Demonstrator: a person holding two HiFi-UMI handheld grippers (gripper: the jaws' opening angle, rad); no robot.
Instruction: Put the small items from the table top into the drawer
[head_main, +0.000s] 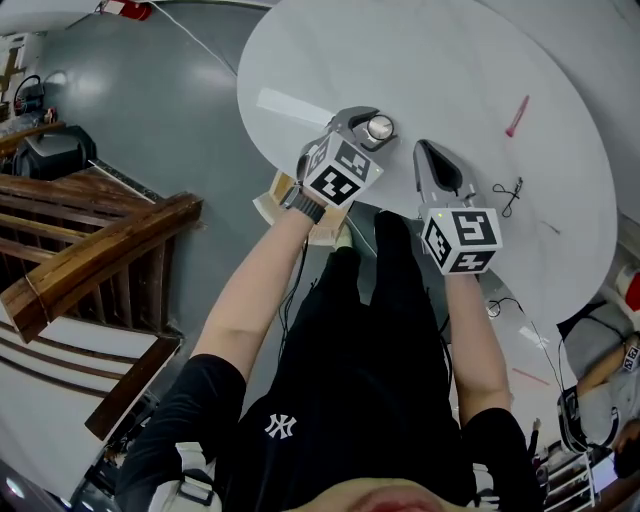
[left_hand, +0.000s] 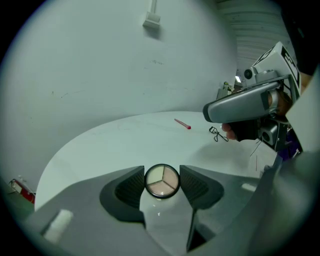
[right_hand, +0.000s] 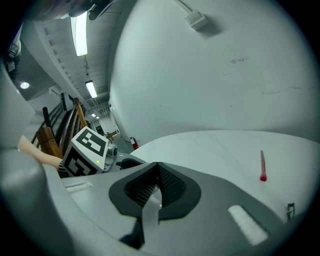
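Note:
A small round compact (left_hand: 162, 180) with three pale powder wedges sits between the jaws of my left gripper (left_hand: 162, 181), which is shut on it; from above the compact (head_main: 380, 128) shows at the tip of the left gripper (head_main: 372, 126), over the near part of the white round table (head_main: 450, 70). My right gripper (right_hand: 158, 175) is shut with nothing in it, and it hangs over the table's near edge (head_main: 432, 160). A red pencil-like stick (head_main: 517, 115) (right_hand: 262, 165) (left_hand: 182, 123) and a black eyelash curler (head_main: 508, 194) (left_hand: 217, 133) lie on the table. No drawer shows in any view.
A wooden stair railing (head_main: 95, 255) runs along the left. A cardboard box (head_main: 300, 215) sits on the floor under the table's edge. Another person (head_main: 610, 365) is at the lower right. A white strip (head_main: 292, 105) lies on the table's left part.

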